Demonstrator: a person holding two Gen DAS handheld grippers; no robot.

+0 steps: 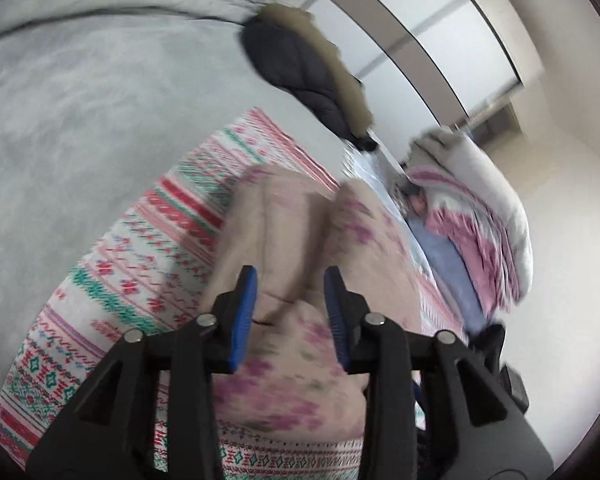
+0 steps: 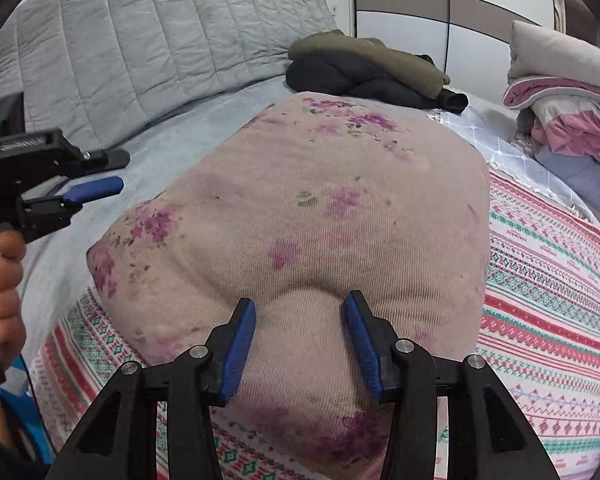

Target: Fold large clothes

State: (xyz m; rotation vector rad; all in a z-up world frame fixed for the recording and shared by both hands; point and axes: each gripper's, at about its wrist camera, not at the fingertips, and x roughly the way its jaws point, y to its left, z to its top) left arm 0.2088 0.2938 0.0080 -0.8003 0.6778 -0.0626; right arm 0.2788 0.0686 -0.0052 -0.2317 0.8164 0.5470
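Observation:
A beige padded garment with purple flowers (image 2: pixel 324 208) lies folded on a striped patterned blanket (image 2: pixel 548 280) on the bed. My right gripper (image 2: pixel 300 304) is open, its blue fingers astride a bulge of the garment's near edge. My left gripper (image 1: pixel 290 276) is open above the same garment (image 1: pixel 300 380), which shows blurred in the left wrist view. The left gripper also shows at the left of the right wrist view (image 2: pixel 100 172), held in a hand, off the garment and over the grey sheet.
A dark jacket with an olive fur-trimmed hood (image 2: pixel 372 68) lies at the far side of the bed. A pile of pink and white bedding (image 2: pixel 568 108) sits at the right. A grey quilted headboard (image 2: pixel 140 40) and a wardrobe (image 2: pixel 440 4) stand behind.

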